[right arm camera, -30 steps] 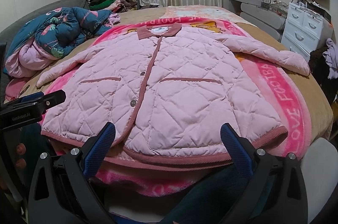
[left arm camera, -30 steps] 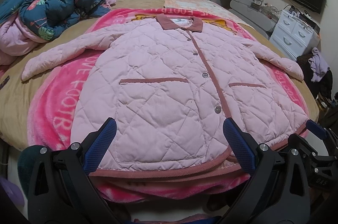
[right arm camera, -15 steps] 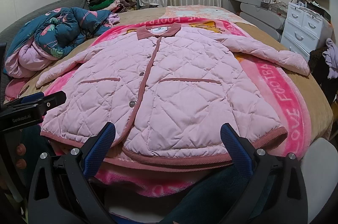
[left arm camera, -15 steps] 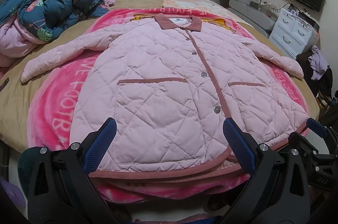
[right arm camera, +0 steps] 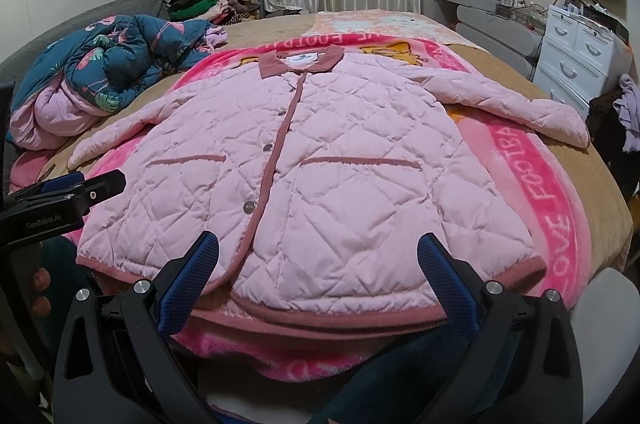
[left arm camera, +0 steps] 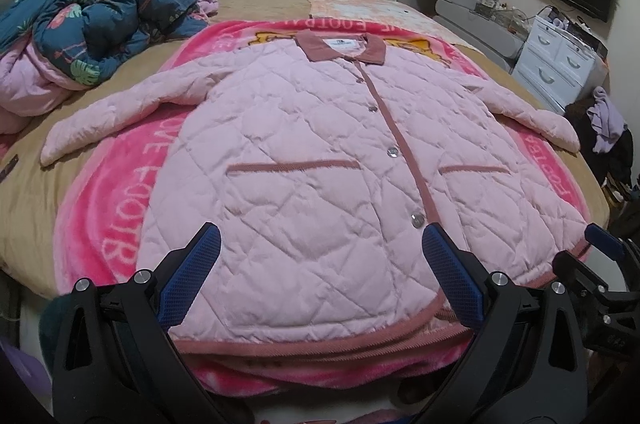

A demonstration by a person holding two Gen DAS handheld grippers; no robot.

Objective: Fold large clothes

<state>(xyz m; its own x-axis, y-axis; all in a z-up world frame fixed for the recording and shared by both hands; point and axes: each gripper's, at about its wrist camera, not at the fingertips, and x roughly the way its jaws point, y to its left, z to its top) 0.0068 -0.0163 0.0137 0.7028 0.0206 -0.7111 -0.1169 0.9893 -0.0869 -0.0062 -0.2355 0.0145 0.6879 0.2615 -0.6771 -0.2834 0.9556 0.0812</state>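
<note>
Pink quilted jacket point(left arm camera: 320, 160) spread flat on a bed point(left arm camera: 256, 4), ready for folding.
Your left gripper point(left arm camera: 320, 276) and right gripper point(right arm camera: 318, 274) hover at its hem, jaws spread wide (holding nothing).

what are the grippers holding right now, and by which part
Nothing. The left gripper and right gripper are both open, near the hem of the pink quilted jacket.

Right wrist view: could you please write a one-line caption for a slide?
Open right gripper poised at the hem of a buttoned pink quilted jacket spread flat on a pink blanket.
</note>
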